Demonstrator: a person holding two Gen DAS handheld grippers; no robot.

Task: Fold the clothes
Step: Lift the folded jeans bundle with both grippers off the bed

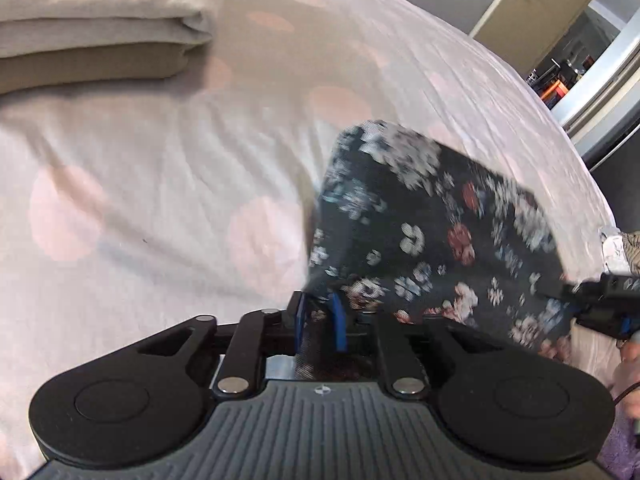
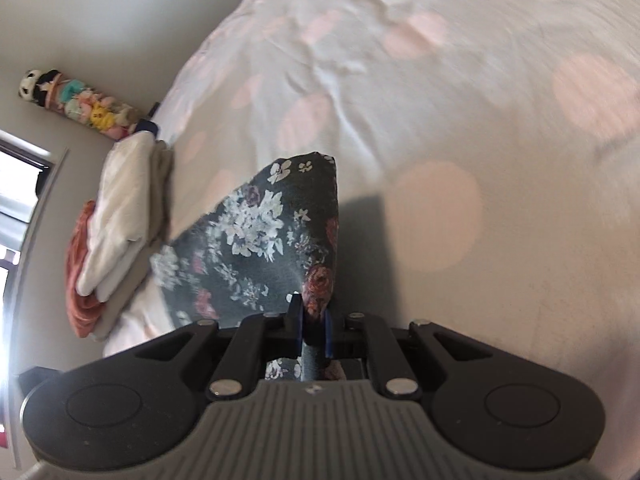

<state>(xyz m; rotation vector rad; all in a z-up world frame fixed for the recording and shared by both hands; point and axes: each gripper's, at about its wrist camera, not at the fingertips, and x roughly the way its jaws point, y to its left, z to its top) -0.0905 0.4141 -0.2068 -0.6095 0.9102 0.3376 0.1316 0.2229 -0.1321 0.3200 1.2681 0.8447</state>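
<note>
A: Where's the garment?

B: The dark floral garment (image 1: 420, 232) hangs over the bedspread (image 1: 140, 184), which is white with pale pink dots. It's strung between both grippers. In the left wrist view it fans from 6 o'clock up toward 1 o'clock, blurred at the edges.

A: And the left gripper?

B: The left gripper (image 1: 320, 322) tilts steeply down at the bed. Its blue pads (image 1: 339, 320) stand a little apart with a bunched edge of the cloth running between them; whether they truly press on it I cannot tell.

A: The right one?

B: The right gripper (image 2: 313, 320) also slants down. Its jaws are nearly together, pinching a thin fold of the garment (image 2: 264, 232), which rises from the pads to a corner at about 12 o'clock. In the left wrist view that gripper (image 1: 600, 300) shows at 4 o'clock, at the cloth's far edge, with a bit of the hand (image 1: 630, 364) below it.

A: Anything else on the bed?

B: A stack of folded clothes (image 2: 120, 216), cream over rust-orange, lies at 9 o'clock in the right wrist view. A row of plush toys (image 2: 80, 100) lines the wall at 10 o'clock. An open door (image 1: 540, 0) stands at 1 o'clock in the left view.
</note>
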